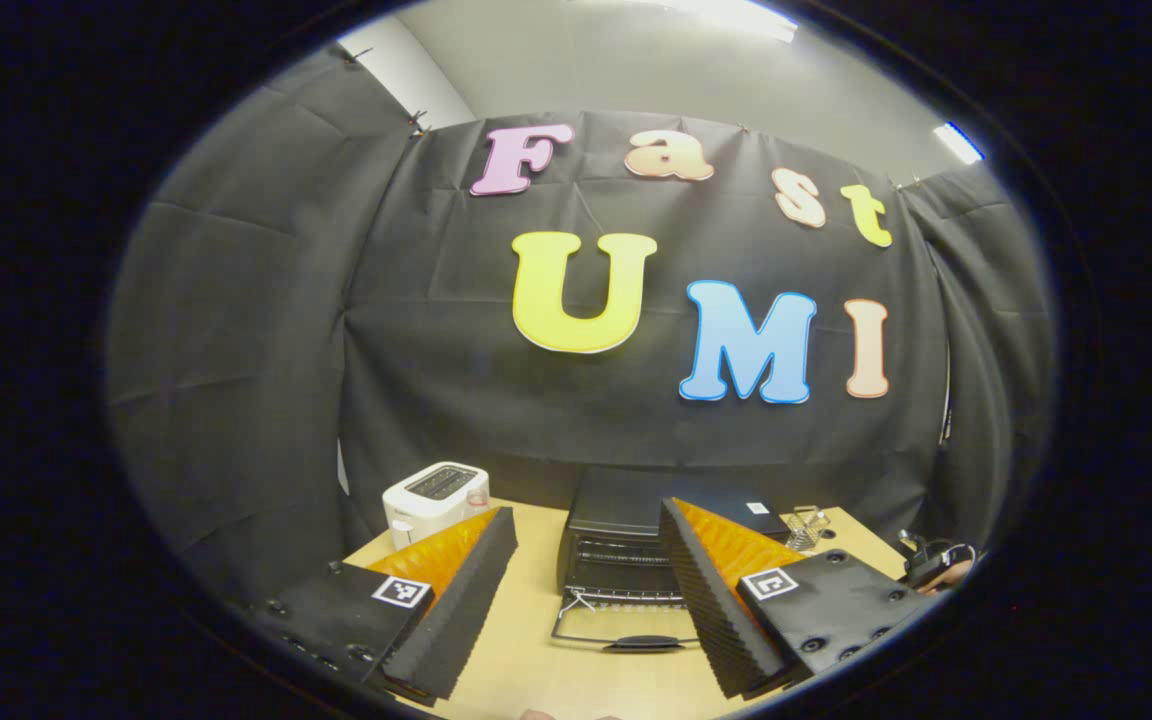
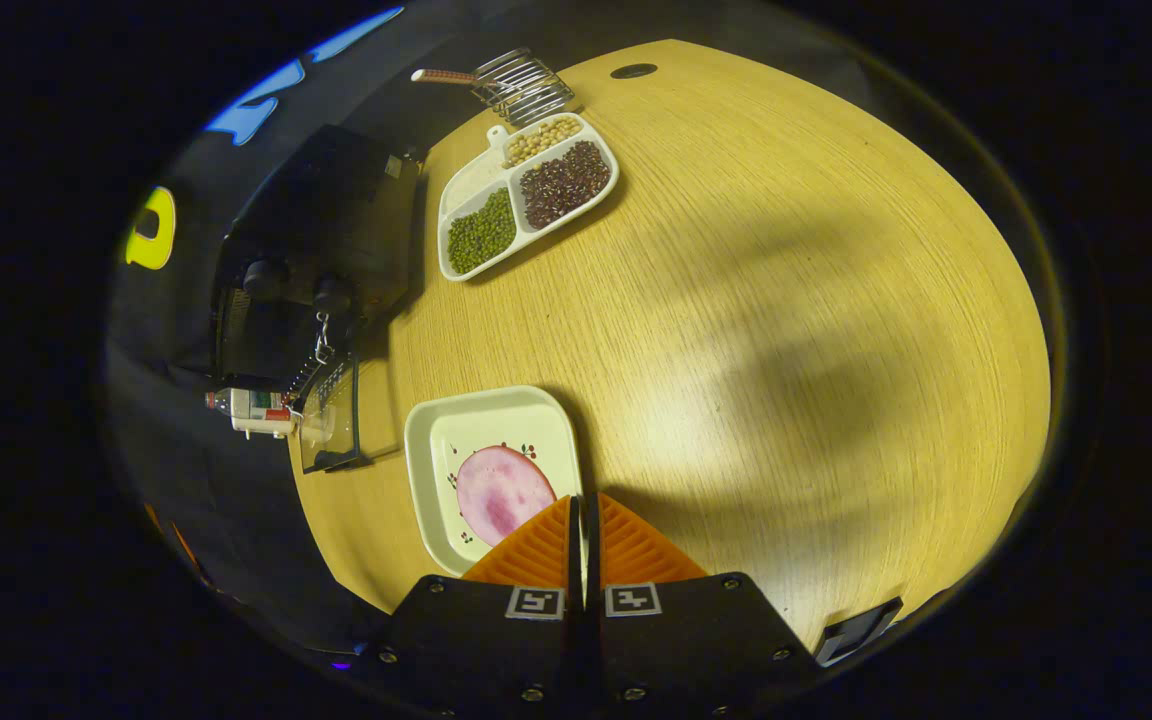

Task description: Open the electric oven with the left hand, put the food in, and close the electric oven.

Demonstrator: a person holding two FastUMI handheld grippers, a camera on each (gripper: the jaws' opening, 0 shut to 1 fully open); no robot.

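The electric oven [image 1: 636, 545] is sitting on the far part of the wooden table [image 1: 526, 640], its front facing the near edge. Its glass door [image 1: 626, 620] is hanging fully open, lying flat toward the viewer, with the dark handle [image 1: 644, 643] running left to right along the near edge. A wire rack [image 1: 626, 582] is showing inside.

The left gripper [image 1: 586, 600] is hovering just in front of the open door, its two orange-backed fingers spread wide and holding nothing; the door lies between and beyond them. A white toaster [image 1: 433, 496] is standing to the left of the oven.

In the right gripper view, the food, a round pink slice [image 2: 502, 493], is lying flat on a white square plate [image 2: 436, 450] near the table's near-left part. The right gripper [image 2: 584, 520] is resting at the plate's right rim, its fingers pressed together; whether they are pinching the rim cannot be told. The oven is standing to the far left of the plate, its door pointing toward it. Farther off, a divided tray of beans [image 2: 526, 190] is lying beside a small wire rack [image 2: 521, 85].
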